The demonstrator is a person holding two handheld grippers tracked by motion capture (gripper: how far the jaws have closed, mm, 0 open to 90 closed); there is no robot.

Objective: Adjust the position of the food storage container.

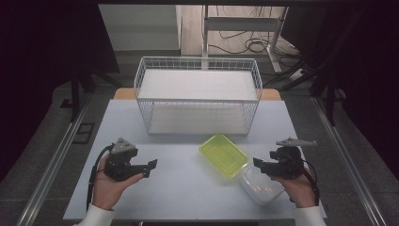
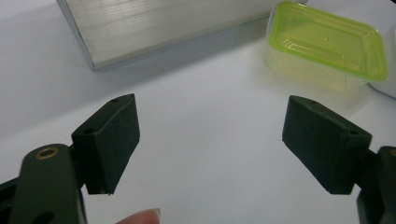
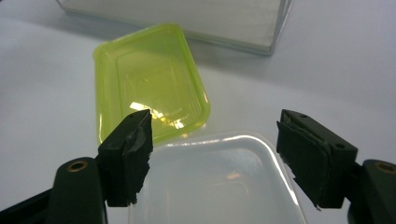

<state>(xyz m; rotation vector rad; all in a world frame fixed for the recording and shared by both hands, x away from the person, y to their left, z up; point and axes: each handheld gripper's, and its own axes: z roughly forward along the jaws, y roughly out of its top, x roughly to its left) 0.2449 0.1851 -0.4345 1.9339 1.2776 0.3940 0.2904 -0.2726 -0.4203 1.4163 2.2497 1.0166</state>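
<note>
While the clear rectangular plastic container (image 1: 260,186) sits at the table's near right, touching the green-lidded plastic box (image 1: 223,155) on its far left, the right gripper (image 1: 261,165) hovers over it — jaws wide, empty. Left gripper (image 1: 149,168) — wide too — hangs well left.

**No readable text**

No words, labels, brands, numbers or signs can be read — not in the high view, not in either gripper view.

The green lid (image 1: 223,155), at centre right of the high view, shows only moulded ridges and glare. The clear box (image 1: 260,184), at lower right, is blank. The wire basket (image 1: 197,95), at top centre, and the table (image 1: 188,188) bear no print. The black pads (image 2: 111,140) in the left gripper view are plain — only screw holes show.
</note>
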